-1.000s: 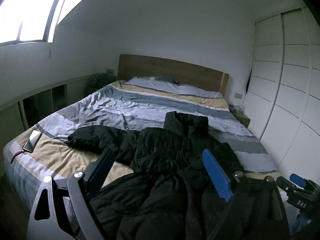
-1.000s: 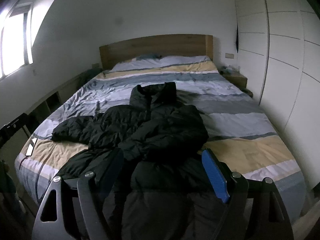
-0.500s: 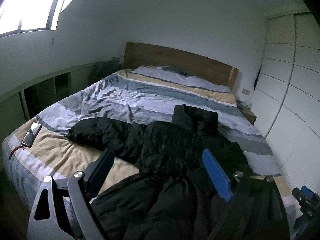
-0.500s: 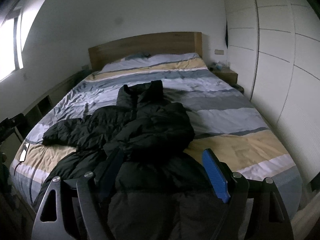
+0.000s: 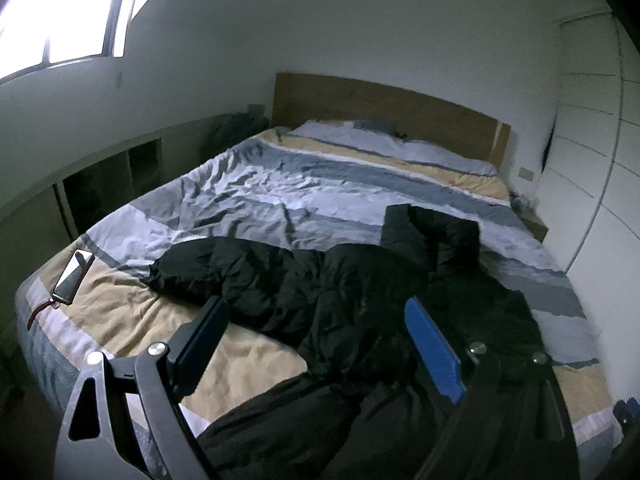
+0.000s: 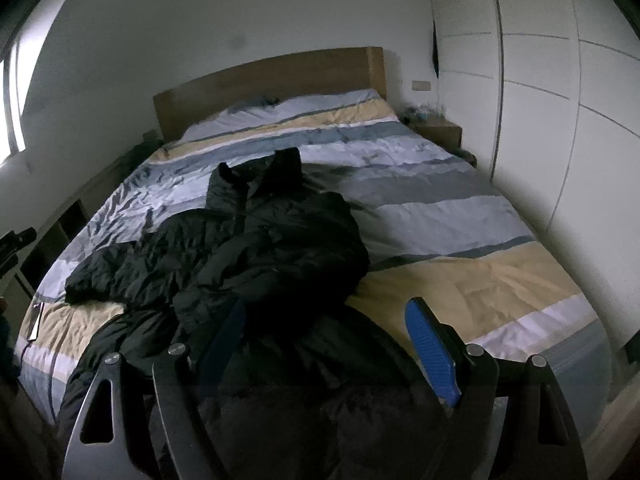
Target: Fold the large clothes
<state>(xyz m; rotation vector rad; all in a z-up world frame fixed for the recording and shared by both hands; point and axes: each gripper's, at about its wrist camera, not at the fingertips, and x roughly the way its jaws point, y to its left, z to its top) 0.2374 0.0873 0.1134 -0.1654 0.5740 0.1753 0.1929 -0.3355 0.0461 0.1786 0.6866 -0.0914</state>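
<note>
Left gripper (image 5: 316, 338): jaws spread wide, holding nothing; poised above the foot of the bed.
Right gripper (image 6: 326, 340): jaws spread wide, holding nothing; poised above the jacket's lower part.
Black puffer jacket (image 6: 260, 248): lies crumpled on the striped duvet (image 6: 460, 216), collar toward the wooden headboard (image 6: 272, 80), one sleeve stretched toward the left edge, hem at the foot edge.
Open room: bare duvet on the wardrobe (image 6: 560, 80) side and toward the pillows.
Phone (image 5: 74, 272): at the duvet's left corner, well apart from the sleeve.
</note>
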